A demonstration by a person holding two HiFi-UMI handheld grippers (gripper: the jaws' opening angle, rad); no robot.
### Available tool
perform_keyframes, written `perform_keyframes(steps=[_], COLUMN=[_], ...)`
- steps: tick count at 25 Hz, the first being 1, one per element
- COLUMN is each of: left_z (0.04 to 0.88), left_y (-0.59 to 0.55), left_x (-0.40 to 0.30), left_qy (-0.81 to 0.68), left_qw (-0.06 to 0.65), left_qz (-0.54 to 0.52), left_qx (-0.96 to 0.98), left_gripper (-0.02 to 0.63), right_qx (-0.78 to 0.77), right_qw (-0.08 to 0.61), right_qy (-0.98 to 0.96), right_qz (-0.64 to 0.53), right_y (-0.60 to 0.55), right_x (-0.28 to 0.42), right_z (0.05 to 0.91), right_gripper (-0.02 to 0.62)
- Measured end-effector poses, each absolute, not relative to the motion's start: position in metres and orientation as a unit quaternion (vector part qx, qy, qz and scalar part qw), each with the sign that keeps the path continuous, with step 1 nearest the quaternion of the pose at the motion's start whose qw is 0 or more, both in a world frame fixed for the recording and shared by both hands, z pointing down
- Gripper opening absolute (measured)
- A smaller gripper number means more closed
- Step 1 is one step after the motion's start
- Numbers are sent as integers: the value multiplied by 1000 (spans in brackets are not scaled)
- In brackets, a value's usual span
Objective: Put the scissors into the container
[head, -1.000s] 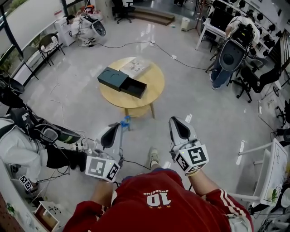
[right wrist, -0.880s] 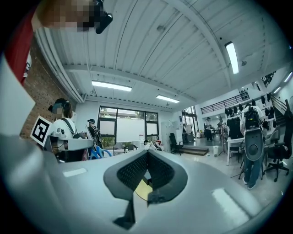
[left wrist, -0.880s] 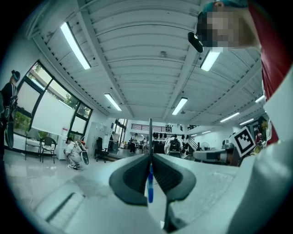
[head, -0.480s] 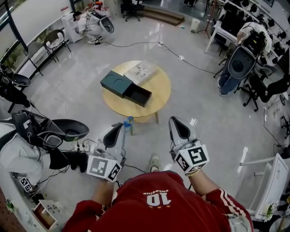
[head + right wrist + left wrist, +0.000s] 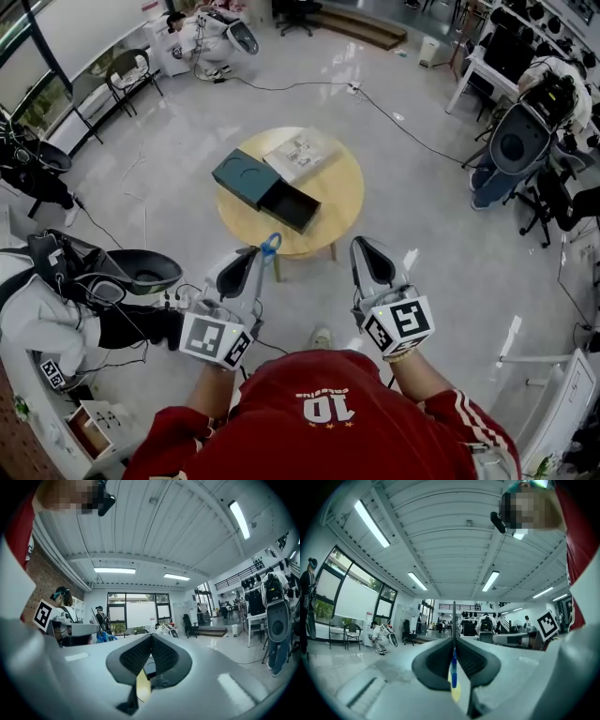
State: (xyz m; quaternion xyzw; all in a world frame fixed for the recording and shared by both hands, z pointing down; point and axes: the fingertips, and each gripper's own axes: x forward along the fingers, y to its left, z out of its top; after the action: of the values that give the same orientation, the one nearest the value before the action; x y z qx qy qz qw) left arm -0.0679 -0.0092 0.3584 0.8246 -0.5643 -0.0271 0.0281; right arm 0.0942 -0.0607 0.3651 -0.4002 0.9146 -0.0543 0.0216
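My left gripper (image 5: 255, 261) is shut on a pair of scissors, whose blue handle (image 5: 270, 246) sticks out past its tip. In the left gripper view the scissors (image 5: 453, 665) stand edge-on between the closed pads, the thin blade rising above them. My right gripper (image 5: 365, 250) is held beside it, shut with nothing in it; its pads (image 5: 161, 656) meet in the right gripper view. Ahead, on a round wooden table (image 5: 345, 192), lies the dark green box container (image 5: 242, 175) with its drawer (image 5: 296, 208) pulled out toward me. Both grippers are short of the table, above the floor.
A flat clear packet with printed paper (image 5: 300, 155) lies on the table behind the box. Dark equipment and cables (image 5: 127, 272) sit on the floor at the left. A shoe (image 5: 322, 337) shows below. Chairs and a seated person (image 5: 525, 141) are at the right.
The table and box have come nearer and shifted slightly right in the head view. Both grippers keep their pose, the left still holding the scissors.
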Motion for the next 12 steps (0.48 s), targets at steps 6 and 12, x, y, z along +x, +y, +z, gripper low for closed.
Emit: perform_keyframes(steps=[6, 12], left_z=[354, 352], left_y=[-40, -60], left_x=[-49, -35], left_qy=[-574, -580], left_qw=[23, 15], left_qz=[-8, 6], left_qx=[819, 814], left_gripper=[23, 23], right_qx=[-385, -381], right_qw=[32, 39], right_qy=[920, 921], right_qz=[-65, -75], right_y=[-94, -117], right_x=[110, 125], right_z=[365, 367], right_gripper=[-8, -8])
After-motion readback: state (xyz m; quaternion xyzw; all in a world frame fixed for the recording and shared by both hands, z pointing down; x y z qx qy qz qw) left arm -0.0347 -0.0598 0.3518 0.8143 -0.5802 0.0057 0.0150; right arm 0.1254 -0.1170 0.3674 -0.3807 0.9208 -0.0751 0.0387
